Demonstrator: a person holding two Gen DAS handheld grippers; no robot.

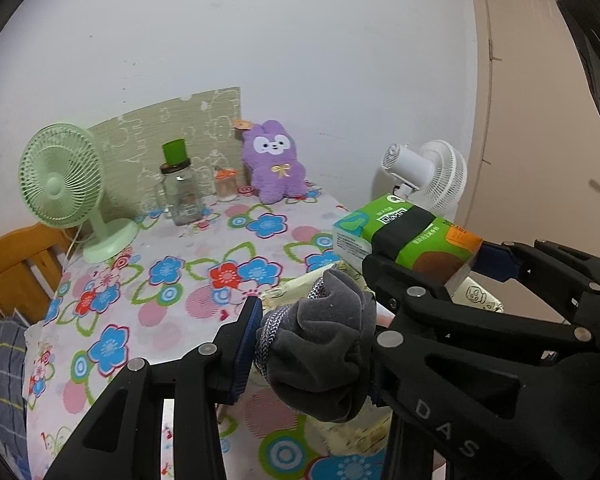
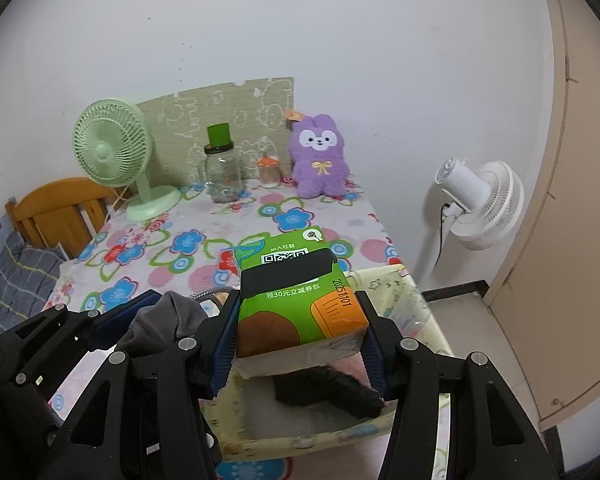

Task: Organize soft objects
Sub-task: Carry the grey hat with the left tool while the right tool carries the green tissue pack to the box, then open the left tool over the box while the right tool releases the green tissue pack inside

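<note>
My left gripper (image 1: 312,344) is shut on a bunched grey cloth (image 1: 324,348) with a knitted cuff, held above the table's near right part. It also shows in the right wrist view (image 2: 168,320). My right gripper (image 2: 300,320) is shut on a green tissue pack (image 2: 300,296), held above a pale fabric storage box (image 2: 420,312) at the table's right edge. The pack also shows in the left wrist view (image 1: 412,240). A dark furry item (image 2: 332,394) and something pink lie inside the box. A purple plush bunny (image 1: 274,162) sits at the back of the table.
The table has a floral cloth (image 1: 160,280). At the back stand a green desk fan (image 1: 64,188), a glass jar with a green cap (image 1: 180,184) and a small orange-lidded jar (image 1: 226,184). A white floor fan (image 2: 480,204) stands to the right. A wooden chair (image 2: 60,212) is at the left.
</note>
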